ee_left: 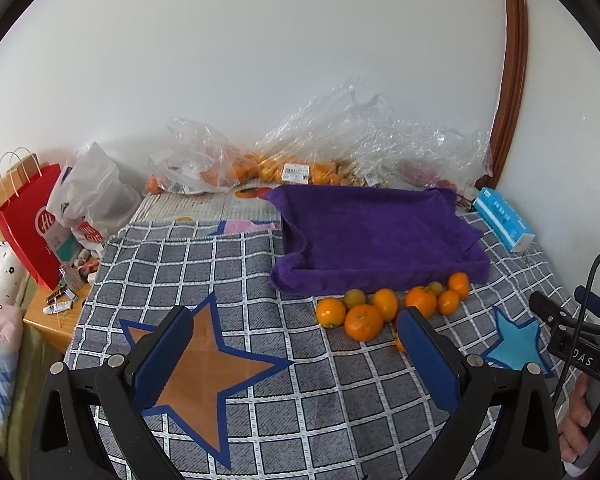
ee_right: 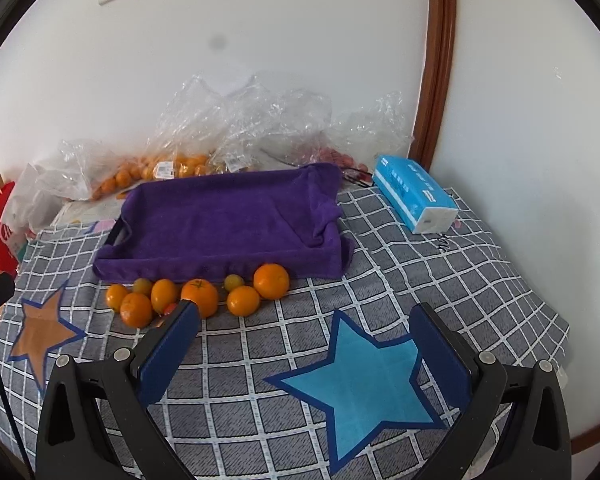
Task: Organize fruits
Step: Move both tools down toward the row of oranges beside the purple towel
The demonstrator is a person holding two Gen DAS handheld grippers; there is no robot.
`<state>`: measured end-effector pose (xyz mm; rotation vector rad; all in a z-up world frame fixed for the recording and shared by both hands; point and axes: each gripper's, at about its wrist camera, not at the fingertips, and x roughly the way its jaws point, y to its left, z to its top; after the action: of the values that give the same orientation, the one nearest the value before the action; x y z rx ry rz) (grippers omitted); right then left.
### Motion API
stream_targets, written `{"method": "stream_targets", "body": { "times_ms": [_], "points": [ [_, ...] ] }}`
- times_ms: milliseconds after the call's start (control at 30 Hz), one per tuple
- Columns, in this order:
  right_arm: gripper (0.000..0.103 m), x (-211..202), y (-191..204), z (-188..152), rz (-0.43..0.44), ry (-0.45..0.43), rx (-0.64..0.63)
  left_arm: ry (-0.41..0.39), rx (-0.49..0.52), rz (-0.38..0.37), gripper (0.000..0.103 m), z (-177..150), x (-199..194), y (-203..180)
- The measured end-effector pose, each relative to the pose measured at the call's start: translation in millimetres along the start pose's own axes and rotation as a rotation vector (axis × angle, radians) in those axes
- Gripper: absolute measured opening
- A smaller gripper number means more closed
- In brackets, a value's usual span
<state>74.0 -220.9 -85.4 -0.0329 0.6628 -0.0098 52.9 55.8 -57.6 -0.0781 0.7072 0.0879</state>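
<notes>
Six oranges (ee_right: 198,297), two yellow-green fruits (ee_right: 233,281) (front of tray (ee_right: 220,220))

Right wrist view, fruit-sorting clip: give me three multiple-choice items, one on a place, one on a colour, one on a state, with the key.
1. Where do the loose oranges lie?
A. Inside the tray
B. On the checked cloth just in front of the tray
C. On the tissue pack

2. What colour is the towel lining the tray?
A. Purple
B. Green
C. Red

3. How is the right gripper?
A. Shut on an orange
B. Shut with nothing in it
C. Open with nothing in it

Key: 1 B, the fruit sits in a row on the checked cloth against the tray's near wall. 2 A, the towel is purple all over. 3 C, its fingers stand wide apart with only the blue star showing between them.
</notes>
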Motion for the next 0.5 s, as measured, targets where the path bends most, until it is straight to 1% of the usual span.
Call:
{"method": "stream_targets", "body": {
  "times_ms": [133,267,300,367,433,500],
  "points": [
    [0.103,14.9,-0.6,-2.9,-0.001,0.002,0.008,0.016,0.004,-0.014,0.102,-3.7,16.1,4.5],
    [0.103,29.7,-1.5,-7.5,0.064,0.001,0.027,0.07,-0.007,-0.028,0.102,-7.0,37.4,8.1],
    [0.103,31.7,-1.1,-7.8,0.071,0.008,0.026,0.067,-0.009,-0.028,0.102,-8.3,39.6,9.1],
    [0.103,38.5,1.2,-9.1,0.071,0.026,0.016,0.071,-0.009,-0.013,0.102,-10.9,46.6,9.7],
    [0.103,44.8,3.8,-10.6,0.053,0.033,-0.008,0.075,-0.014,-0.016,0.102,-12.6,52.0,10.9],
    [0.103,50.3,5.3,-12.4,0.056,0.036,-0.02,0.068,-0.021,-0.022,0.102,-16.1,57.4,11.8]
  ]
}}
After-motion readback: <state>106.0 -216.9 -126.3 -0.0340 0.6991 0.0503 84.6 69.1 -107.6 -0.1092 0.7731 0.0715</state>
